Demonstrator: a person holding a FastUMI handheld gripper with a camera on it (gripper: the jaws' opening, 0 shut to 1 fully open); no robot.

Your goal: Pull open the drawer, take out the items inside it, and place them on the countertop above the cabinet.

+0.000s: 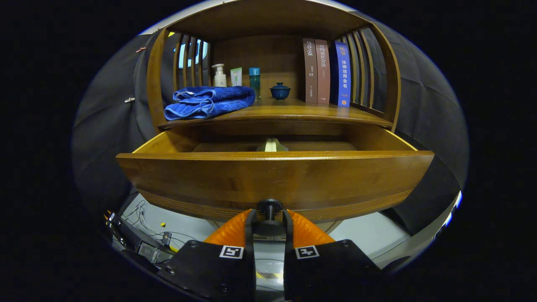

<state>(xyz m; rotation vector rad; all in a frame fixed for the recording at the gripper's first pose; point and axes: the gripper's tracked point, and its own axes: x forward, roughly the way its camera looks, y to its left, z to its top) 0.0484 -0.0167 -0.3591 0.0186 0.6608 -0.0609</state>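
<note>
One step done: drawer (275, 178) pulled open, gripper (269, 219) clamped on its knob (269, 206); pale item (272, 145) inside at mid-back, not yet on countertop (293, 110)

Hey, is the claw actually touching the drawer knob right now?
Touching. In the gripper view, the claw has both fingers closed against the sides of the knob on the front of the pulled-open drawer, with no gap visible.

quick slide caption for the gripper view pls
Gripper shut on the knob of the pulled-open wooden drawer, a pale item inside, below the countertop.
</note>
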